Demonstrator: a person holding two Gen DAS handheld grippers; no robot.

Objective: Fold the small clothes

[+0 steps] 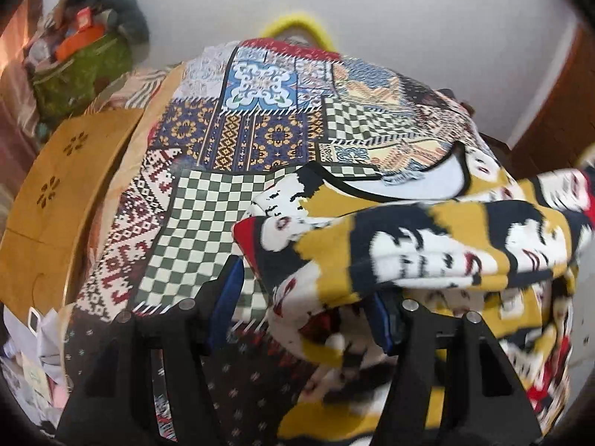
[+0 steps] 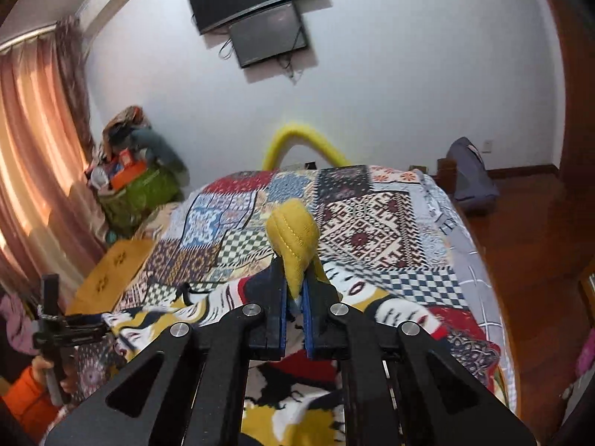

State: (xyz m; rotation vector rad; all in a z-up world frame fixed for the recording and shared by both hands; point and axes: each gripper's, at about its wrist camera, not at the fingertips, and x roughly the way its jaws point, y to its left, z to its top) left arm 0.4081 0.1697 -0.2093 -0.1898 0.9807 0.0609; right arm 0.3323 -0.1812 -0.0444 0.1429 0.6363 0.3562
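A small garment printed with faces in mustard, black, white and red (image 1: 427,245) lies on the patchwork bedspread (image 1: 230,137). My left gripper (image 1: 308,297) has its blue-padded fingers wide apart, and a fold of the garment drapes over the right finger; whether it grips is unclear. It also shows at the far left of the right wrist view (image 2: 100,325), at the garment's edge. My right gripper (image 2: 295,297) is shut on a mustard fold of the garment (image 2: 293,234), lifted above the rest of it (image 2: 390,308).
A wooden bench (image 1: 55,193) stands left of the bed. A green bag of clutter (image 2: 137,189) sits by the curtain (image 2: 33,171). A yellow tube (image 2: 308,141) arches at the bed's far end. Two screens (image 2: 260,11) hang on the wall. Wooden floor (image 2: 528,230) lies right.
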